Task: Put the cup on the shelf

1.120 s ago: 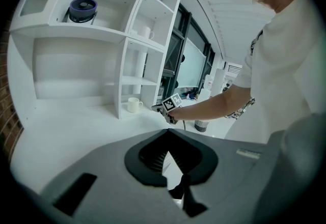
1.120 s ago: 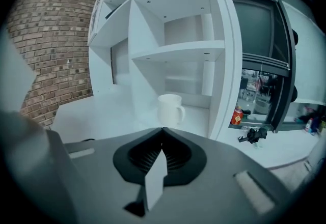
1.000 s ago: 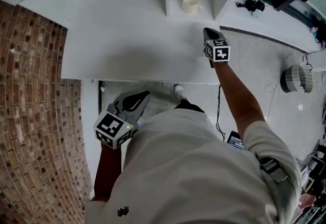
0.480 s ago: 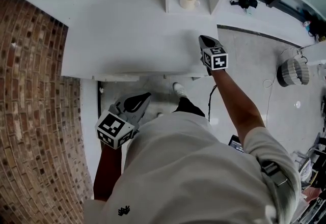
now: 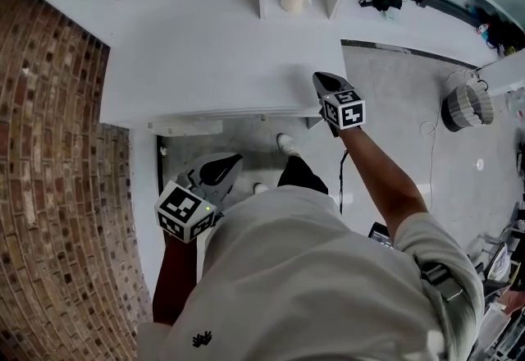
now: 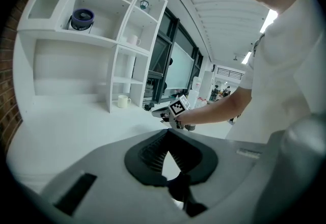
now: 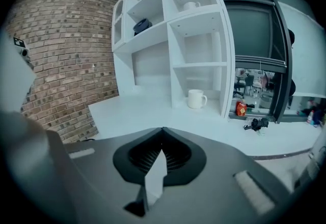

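Right gripper [image 7: 163,131]: jaws pressed together, nothing between them. It hangs above the near right corner of the white table [image 5: 205,64], close to both edges.

Left gripper [image 6: 168,132]: jaws also together and empty. It is held low by the person's torso, on the near side of the table edge.

Cup [image 7: 196,99]: white, upright, handle to the right. It stands in the lowest right bay of the shelf unit [image 7: 173,45] at the far end of the table, well apart from both grippers. Its inside cannot be made out.

Upper bays: a dark blue round container [image 7: 142,25] on the left, a second white cup [image 7: 191,5] on the right.

The tabletop is bare between the right gripper and the bay. The brick wall [image 5: 49,146] closes the left side.
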{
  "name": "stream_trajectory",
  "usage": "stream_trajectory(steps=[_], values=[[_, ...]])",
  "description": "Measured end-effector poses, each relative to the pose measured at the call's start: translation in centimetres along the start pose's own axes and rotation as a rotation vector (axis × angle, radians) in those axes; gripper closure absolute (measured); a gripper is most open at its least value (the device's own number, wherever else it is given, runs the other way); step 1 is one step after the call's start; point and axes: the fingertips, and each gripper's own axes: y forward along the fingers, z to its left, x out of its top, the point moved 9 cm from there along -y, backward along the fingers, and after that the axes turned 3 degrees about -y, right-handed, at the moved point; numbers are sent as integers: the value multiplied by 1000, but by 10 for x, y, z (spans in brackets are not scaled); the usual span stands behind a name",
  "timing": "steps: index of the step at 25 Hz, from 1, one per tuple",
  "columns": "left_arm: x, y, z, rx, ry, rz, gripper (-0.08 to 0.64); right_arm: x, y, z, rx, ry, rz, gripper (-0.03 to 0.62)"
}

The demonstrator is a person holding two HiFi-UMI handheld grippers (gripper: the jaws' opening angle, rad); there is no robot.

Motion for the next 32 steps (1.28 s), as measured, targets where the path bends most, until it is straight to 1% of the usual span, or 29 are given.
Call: stream_trajectory(steps=[9,14,22,32], values=[[-18,-4,-23,-28,3,3,554,-18,-49,33,51,-3,-11,581],[-17,-3,-32,-34,16,-25,554,-23,-70,50,90,-18,-4,581],[-25,2,-37,-45,6,-23,554,-21,-94,71,144,-28,-20,581],[-30,-3,-42,-44,12,-27,554,-19,-118,86,168,-33,-40,581]])
